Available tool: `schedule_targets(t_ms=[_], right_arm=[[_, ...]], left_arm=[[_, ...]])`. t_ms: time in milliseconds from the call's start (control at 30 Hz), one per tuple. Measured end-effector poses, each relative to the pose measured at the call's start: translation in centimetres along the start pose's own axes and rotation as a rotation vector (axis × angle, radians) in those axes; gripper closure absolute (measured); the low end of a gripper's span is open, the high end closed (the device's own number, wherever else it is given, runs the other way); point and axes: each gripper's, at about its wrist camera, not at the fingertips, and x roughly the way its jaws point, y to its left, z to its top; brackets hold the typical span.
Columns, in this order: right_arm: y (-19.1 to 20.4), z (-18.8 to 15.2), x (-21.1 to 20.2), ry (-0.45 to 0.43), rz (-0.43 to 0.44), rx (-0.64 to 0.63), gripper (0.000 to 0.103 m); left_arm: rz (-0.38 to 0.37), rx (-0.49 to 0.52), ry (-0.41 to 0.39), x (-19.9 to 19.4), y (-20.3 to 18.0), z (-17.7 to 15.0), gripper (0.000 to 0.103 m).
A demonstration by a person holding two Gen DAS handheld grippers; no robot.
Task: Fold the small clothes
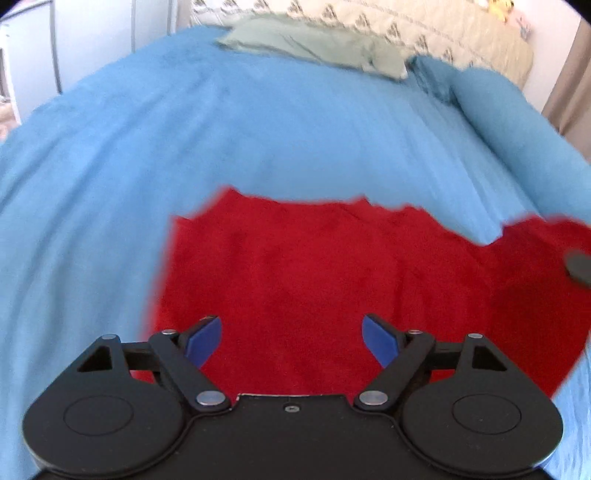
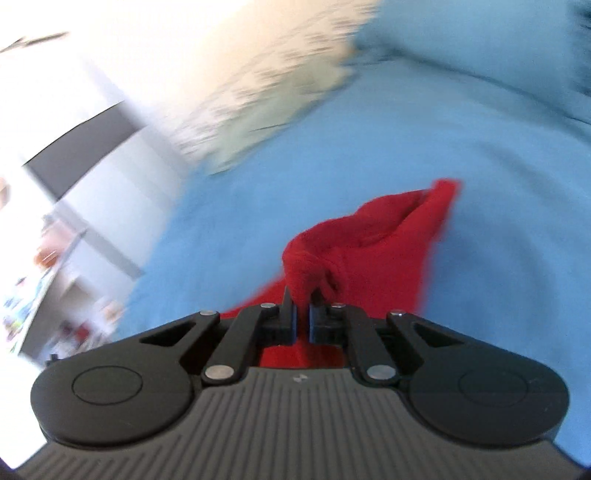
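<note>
A red garment [image 1: 314, 277] lies spread on the blue bedspread [image 1: 184, 147]. My left gripper [image 1: 291, 339] is open and empty, hovering over the garment's near edge. In the right wrist view my right gripper [image 2: 303, 314] is shut on a bunched fold of the red garment [image 2: 369, 240], lifted above the bedspread [image 2: 406, 129]. The right wrist view is motion-blurred. A dark part at the right edge of the left wrist view [image 1: 580, 266] is probably the right gripper on the garment.
A pale green folded cloth [image 1: 314, 44] lies at the far side of the bed. A patterned cream cover [image 1: 424, 26] lies behind it. A blue pillow [image 1: 517, 122] is at the right. Furniture stands left of the bed [image 2: 74, 184].
</note>
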Motion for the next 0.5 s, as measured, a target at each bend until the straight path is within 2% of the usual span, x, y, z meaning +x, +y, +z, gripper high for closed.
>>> schedule_targets(t_ms=[133, 300, 400, 500], right_arm=[[7.6, -1.0, 4.1, 0.117, 0.182, -0.149, 0.082], [13.0, -7.0, 10.2, 0.331, 0.346, -0.258, 0.082], [14.3, -11.2, 13.2, 0.432, 0.332, -0.343, 0.082], [13.4, -13.5, 15.1, 0.493, 0.283, -0.346, 0.082]], left_arm=[[0.034, -0.012, -0.021, -3.7, 4.8, -0.4, 0.016], [0.098, -0.036, -0.007, -4.8, 10.2, -2.8, 0.016], [0.115, -0.095, 0.014, -4.7, 12.9, -4.5, 0.016], [0.114, -0.136, 0.028, -4.8, 14.5, -6.0, 0.016]])
